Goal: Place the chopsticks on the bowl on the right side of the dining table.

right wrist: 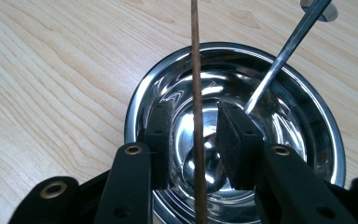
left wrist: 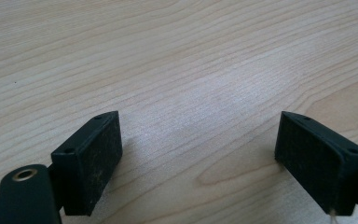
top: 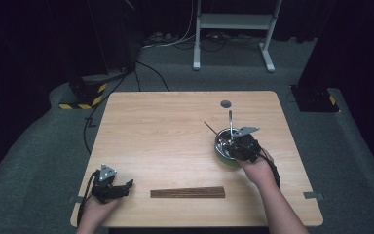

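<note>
Your left gripper (top: 126,185) rests on the table (top: 165,141), jaws released. Right of it, the steel bowl (right wrist: 307,116) holds a chopstick (right wrist: 196,93) and a metal utensil (right wrist: 279,60). The chopstick stands loose between your right gripper's (right wrist: 193,135) parted pads, pointing away.

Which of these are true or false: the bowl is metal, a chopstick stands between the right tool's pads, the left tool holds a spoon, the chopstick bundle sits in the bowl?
1. The bowl is shiny metal: true.
2. A chopstick runs between the right tool pads: true.
3. The left tool holds a spoon: false, it is open over bare table.
4. The chopstick bundle sits in the bowl: false, it lies on the table near the front edge.
</note>
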`<state>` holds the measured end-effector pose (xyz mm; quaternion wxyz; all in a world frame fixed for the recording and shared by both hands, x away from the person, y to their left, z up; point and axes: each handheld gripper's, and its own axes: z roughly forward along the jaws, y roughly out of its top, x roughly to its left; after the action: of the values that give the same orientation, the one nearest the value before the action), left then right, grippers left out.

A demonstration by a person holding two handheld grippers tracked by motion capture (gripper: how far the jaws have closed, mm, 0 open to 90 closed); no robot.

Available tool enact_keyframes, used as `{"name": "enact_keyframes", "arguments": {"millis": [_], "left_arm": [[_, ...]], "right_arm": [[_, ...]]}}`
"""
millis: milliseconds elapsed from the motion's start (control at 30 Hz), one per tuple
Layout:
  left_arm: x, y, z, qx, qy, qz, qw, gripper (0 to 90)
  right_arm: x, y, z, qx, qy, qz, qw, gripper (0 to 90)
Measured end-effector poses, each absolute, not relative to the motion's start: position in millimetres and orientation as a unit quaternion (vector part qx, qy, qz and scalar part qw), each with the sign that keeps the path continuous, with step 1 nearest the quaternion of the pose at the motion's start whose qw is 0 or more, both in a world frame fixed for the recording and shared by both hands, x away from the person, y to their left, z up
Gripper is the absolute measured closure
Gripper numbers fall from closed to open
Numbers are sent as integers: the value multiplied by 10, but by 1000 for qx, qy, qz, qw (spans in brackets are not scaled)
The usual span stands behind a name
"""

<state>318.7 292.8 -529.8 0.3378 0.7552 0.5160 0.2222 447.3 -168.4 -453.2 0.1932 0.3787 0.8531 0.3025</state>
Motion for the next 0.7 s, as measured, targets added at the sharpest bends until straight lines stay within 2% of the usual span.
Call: {"name": "enact_keyframes", "arguments": {"millis": [67,300,600,633,700], "left_arm": [[3187,2928,-5298,755,516,222,338,147],[3188,2928,-5298,755,516,222,338,147],[3188,2928,-5298,755,516,222,338,147],[3188,2929,-5298,755,516,222,338,147],[3188,2929,-5298,755,516,222,338,147]], "right_arm": [[4477,-1674,-4549,379,856,296,189,722],[4501,-1663,-4565,382,854,293,196,688],[4497,-1660,-4562,383,854,290,198,697],[4503,-1655,-4572,384,855,287,197,750],[4507,-1651,-4580,384,855,287,198,784]]}}
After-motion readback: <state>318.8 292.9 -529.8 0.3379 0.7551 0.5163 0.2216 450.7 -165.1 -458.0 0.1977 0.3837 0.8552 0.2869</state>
